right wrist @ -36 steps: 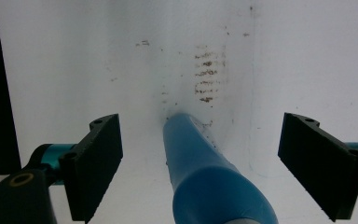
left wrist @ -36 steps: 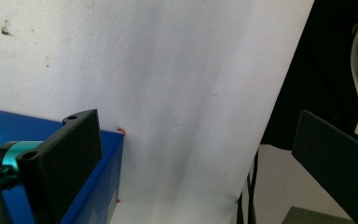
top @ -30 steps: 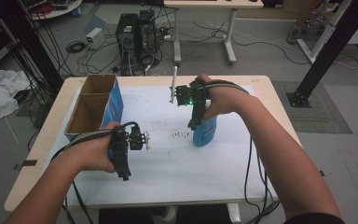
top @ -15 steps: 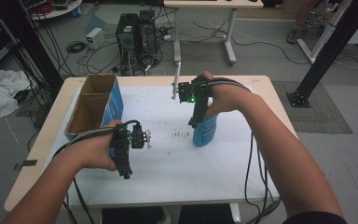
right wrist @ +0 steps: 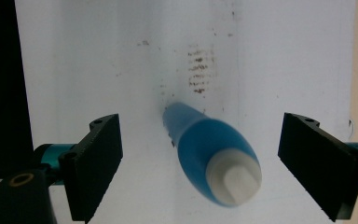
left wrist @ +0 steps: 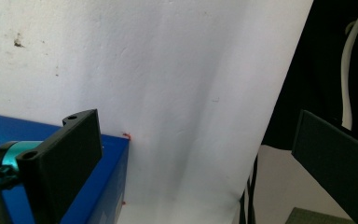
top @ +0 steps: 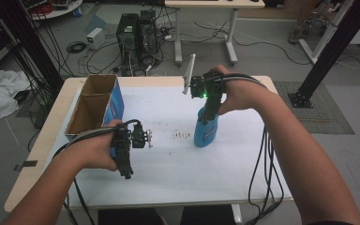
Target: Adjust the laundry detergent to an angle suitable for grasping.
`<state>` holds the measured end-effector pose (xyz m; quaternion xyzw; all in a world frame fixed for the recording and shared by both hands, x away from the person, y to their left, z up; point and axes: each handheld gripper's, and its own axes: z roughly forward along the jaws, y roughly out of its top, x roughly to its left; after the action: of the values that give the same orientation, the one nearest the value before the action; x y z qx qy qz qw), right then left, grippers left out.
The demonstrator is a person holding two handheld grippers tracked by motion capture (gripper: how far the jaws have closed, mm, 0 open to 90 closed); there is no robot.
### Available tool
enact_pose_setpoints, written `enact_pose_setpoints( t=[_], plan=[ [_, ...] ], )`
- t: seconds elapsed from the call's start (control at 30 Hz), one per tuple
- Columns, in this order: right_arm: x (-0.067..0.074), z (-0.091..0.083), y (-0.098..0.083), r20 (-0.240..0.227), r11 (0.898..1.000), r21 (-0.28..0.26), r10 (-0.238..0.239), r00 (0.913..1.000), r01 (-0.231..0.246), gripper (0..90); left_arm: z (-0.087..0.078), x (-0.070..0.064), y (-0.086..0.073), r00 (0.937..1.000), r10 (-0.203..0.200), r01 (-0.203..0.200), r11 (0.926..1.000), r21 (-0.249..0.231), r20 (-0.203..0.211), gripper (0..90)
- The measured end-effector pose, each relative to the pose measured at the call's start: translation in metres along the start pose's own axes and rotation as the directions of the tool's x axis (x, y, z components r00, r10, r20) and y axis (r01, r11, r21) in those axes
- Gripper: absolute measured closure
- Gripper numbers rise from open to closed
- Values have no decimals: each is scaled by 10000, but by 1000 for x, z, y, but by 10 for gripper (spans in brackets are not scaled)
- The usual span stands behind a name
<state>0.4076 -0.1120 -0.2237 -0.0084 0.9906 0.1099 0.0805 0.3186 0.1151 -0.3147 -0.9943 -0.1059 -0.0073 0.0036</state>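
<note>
My right gripper [right wrist: 200, 163] spread wide above the upright blue bottle [right wrist: 209, 149], its white cap blurred, bottle base hidden in the high view, my left gripper [left wrist: 191, 158] open beside the blue box [left wrist: 102, 186], box mostly cut off
</note>
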Motion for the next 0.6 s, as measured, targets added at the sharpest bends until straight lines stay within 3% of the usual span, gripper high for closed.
enact_pose_setpoints(
  t=[0.2,0.33,0.53,0.6],
  plan=[
    [6,-15,-15,204,9997,-105,233,9995,-230,128,-3,1,3,10000,7,-7,10000,-31,-52,17],
    [11,-24,-37,456,9983,130,566,9974,-573,128,-4,2,8,9999,122,-122,9999,-9,-16,17],
    [14,-25,-61,520,9934,292,1096,9926,-1112,128,-4,4,9,9999,107,-107,9999,-22,0,17],
    [15,-21,-77,531,9886,545,1372,9891,-1401,128,-3,5,10,9999,154,-154,9999,13,-27,17]
  ],
)
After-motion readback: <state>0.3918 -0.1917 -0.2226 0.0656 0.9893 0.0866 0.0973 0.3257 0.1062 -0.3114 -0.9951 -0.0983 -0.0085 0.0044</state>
